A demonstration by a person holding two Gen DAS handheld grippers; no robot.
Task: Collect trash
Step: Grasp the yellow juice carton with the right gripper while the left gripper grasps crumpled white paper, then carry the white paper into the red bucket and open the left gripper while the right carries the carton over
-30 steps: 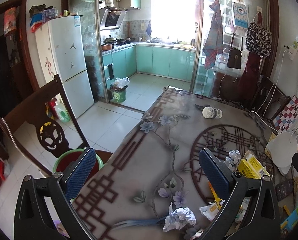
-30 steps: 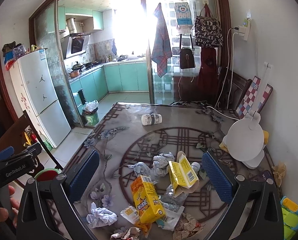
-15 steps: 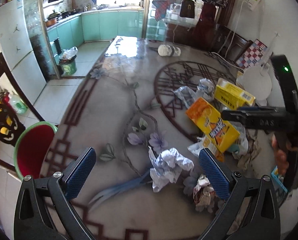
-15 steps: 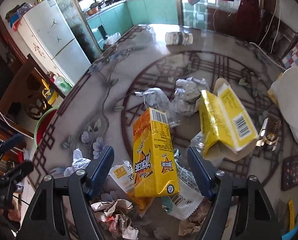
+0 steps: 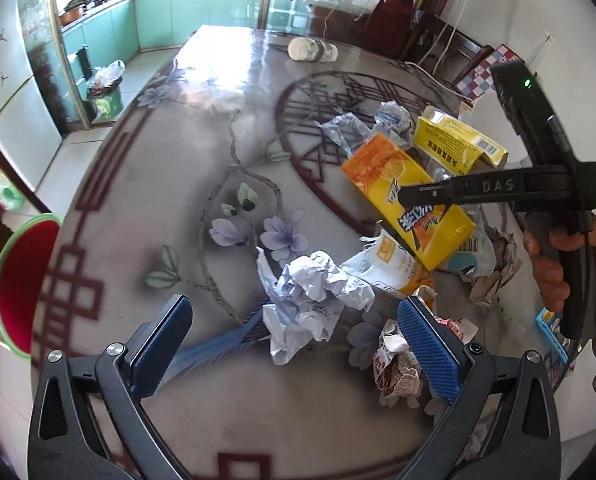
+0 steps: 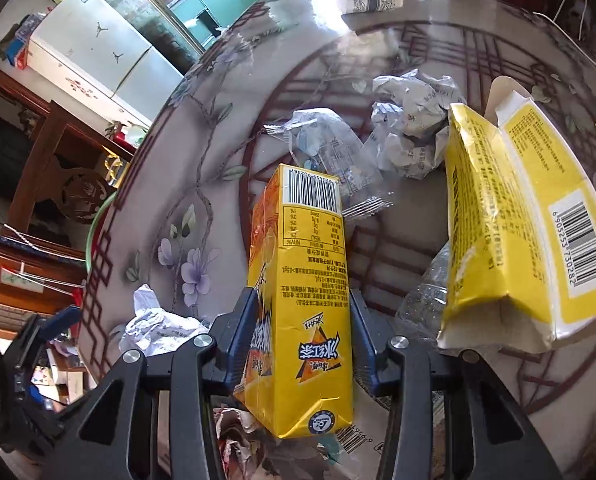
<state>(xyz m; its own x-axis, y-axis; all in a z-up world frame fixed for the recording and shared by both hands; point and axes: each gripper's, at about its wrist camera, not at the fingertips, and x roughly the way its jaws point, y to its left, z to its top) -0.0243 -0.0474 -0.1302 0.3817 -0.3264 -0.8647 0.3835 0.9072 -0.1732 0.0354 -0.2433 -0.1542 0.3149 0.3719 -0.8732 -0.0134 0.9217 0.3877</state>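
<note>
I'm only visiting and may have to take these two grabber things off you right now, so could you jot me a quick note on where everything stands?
Right gripper: jaws closed against both sides of the orange drink carton, which lies on the table.
Left gripper: jaws open and empty, either side of the crumpled white paper.
Also on the table: yellow box, clear wrappers, more paper balls.
Red bin stands at the table's left edge.
Nothing visibly binned; all trash remains.
</note>
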